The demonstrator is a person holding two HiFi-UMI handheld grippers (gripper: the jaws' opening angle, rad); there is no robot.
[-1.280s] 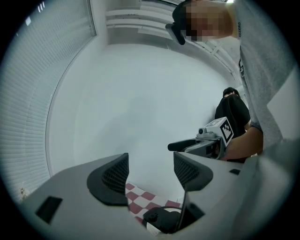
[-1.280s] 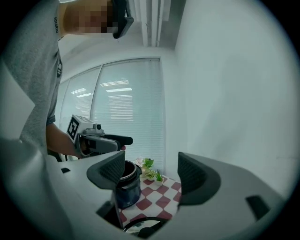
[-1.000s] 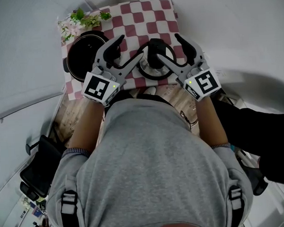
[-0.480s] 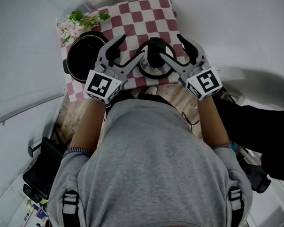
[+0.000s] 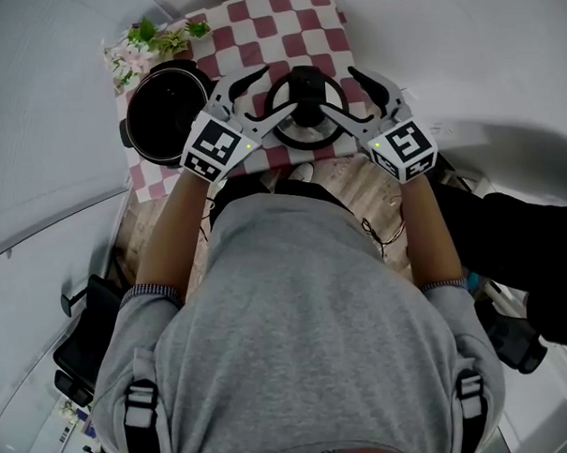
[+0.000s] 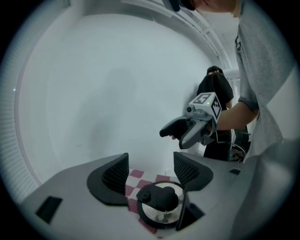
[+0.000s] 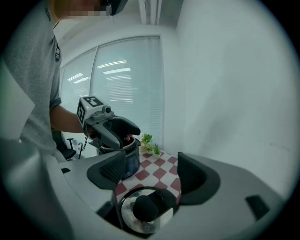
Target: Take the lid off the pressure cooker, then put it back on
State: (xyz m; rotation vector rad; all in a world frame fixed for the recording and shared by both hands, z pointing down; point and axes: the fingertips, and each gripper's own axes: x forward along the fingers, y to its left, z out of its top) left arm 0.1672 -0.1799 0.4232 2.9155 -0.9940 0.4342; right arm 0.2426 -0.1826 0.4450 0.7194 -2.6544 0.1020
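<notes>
Head view, steeply down past a grey-shirted chest: left gripper (image 5: 259,98) and right gripper (image 5: 350,94) moved a little forward and inward within the last second, now bracketing the lid (image 5: 307,112) from both sides. Lid lying on the checked cloth (image 5: 284,24), just right of the open pot (image 5: 166,109), in much the same spot as a second ago; lifted or not, impossible to tell. Fingers (image 6: 115,177) of both grippers spread apart in the gripper views, clamping nothing, with the lid and its black knob (image 7: 147,206) low in front of them rather than between the pads. Judged from this: removal done, pot uncovered, approach for picking the lid up again under way. Next need, most likely, a firm closing on rim or knob before carrying the lid left to the pot.
</notes>
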